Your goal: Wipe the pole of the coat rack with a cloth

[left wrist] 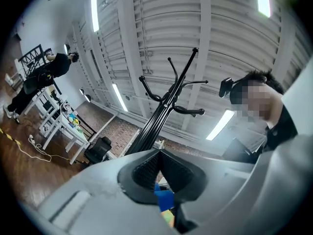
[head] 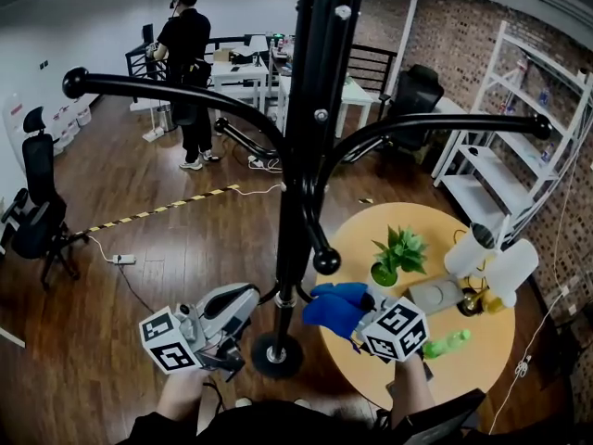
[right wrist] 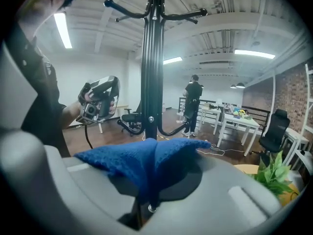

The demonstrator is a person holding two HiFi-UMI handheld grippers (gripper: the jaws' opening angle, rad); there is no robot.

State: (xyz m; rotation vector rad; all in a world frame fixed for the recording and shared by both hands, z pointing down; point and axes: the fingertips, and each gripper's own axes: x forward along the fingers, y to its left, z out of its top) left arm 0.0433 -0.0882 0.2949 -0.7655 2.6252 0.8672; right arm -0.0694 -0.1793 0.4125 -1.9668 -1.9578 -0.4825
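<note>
a: where's the cloth [head: 334,306] at?

b: low centre of the head view, a blue wad clenched in the right gripper [head: 361,315]. its jaws are closed tight on a fold, with the rest spilling over both sides.

a: and the pole [head: 298,202]?

b: black, and it runs from the top edge down to the round base [head: 276,355] at bottom centre. the cloth sits just right of the lower pole, under the ball-tipped hook. i can't tell from above whether it touches (the right gripper view suggests a little gap).

a: left gripper [head: 243,300]?

b: lower left, near the pole on the other side. its pads [left wrist: 146,170] are pressed together with nothing between them. the blue showing past them is only the cloth beyond.

a: so how would you do the wipe?

b: i'd judge it hasn't started. press the loose bulk of the cloth flat on the pole, not the hard jaw tips, then stroke along its length. keep the pressure steady and come round for the far side.

a: risks?

b: the rack could rock on its small base, so the left gripper might brace the pole. also mind the curved hooks and the round table [head: 463,369] with its plant [head: 398,253] at lower right.
</note>
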